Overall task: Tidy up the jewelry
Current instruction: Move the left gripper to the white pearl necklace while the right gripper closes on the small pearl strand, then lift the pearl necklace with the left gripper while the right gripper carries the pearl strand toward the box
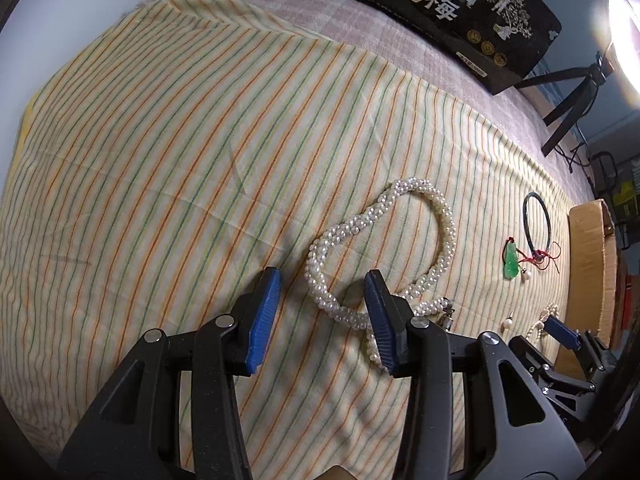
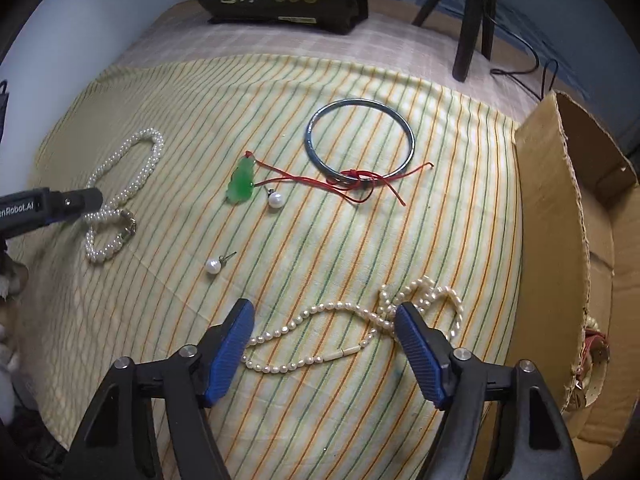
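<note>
The thin string of small cream pearls lies looped on the striped yellow cloth, just beside the brown cardboard box. The right gripper is open around it; lower it and pinch one strand. The left gripper hangs open over the thick twisted pearl rope, farther from the box.
</note>
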